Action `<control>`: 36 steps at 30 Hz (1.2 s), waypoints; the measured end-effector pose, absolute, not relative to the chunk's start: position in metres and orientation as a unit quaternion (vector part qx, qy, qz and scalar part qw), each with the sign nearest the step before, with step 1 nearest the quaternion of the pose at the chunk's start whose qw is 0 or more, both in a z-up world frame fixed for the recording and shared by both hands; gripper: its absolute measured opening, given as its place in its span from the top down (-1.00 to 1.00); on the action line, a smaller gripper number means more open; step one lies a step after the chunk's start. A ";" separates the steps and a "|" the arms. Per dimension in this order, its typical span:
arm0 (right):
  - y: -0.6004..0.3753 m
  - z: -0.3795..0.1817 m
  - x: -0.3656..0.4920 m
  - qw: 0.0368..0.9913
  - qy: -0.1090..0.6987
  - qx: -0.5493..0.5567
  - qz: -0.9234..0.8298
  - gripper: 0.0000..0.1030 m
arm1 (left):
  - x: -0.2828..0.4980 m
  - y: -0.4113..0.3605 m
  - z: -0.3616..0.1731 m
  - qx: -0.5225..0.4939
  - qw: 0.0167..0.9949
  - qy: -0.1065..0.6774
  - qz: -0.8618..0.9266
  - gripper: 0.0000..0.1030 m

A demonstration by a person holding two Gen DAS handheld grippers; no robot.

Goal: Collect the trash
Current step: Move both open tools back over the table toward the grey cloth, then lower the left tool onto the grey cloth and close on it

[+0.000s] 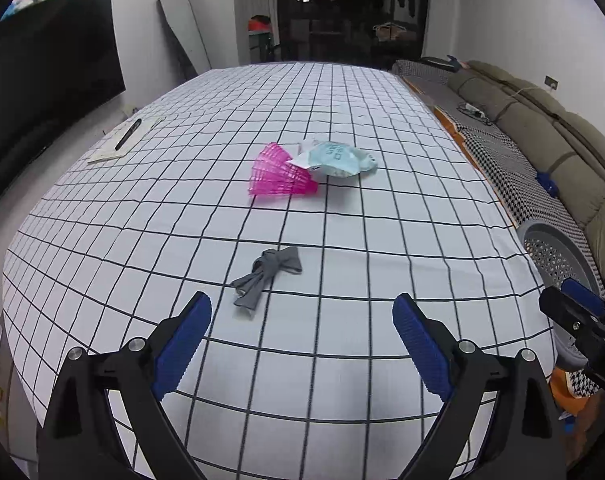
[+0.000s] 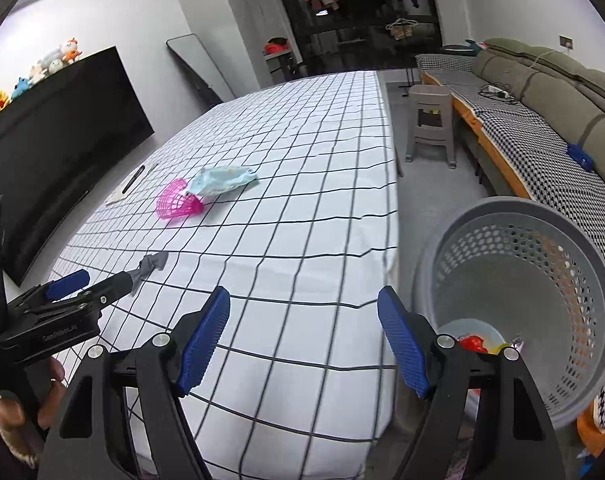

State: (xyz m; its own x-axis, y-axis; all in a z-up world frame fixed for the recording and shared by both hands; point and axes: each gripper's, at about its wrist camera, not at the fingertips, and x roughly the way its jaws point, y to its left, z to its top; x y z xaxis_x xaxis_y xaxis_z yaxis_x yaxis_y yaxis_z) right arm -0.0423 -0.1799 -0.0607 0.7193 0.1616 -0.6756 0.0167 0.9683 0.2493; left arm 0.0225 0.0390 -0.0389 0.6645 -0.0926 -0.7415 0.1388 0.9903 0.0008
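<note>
**Left wrist view: grey cloth scrap straight ahead of the spread left gripper**

Left wrist view puts the cloth scrap [image 1: 267, 276] just beyond the left gripper [image 1: 302, 316], a little left of its centre line, lying flat on the checked table [image 1: 382, 240]. Its long axis runs on a slant, from the near-left end up to the knotted far-right end, so it crosses the gap between the fingers rather than lining up with them. Judging by this, the left gripper is the nearer one and a short push forward would bring the scrap between the pads.

Farther back, mid-table, a pink basket [image 1: 280, 176] lies on its side, touching a pale blue wrapper [image 1: 336, 158].

The left gripper is spread wide and holds nothing; nothing touches its pads. The right gripper [image 2: 302, 312] is likewise spread wide and empty, hovering over the table's right edge with the grey bin [image 2: 518, 304] just beside it on the floor. The bin has some trash at its bottom. From the right wrist view, the left gripper's tips sit right at the scrap; whether they touch it I cannot tell.
</note>
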 end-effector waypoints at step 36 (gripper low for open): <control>-0.145 -0.073 -0.009 0.907 0.399 0.124 0.050 -0.42 | 0.103 0.062 -0.086 0.026 0.882 0.464 -0.071 -0.30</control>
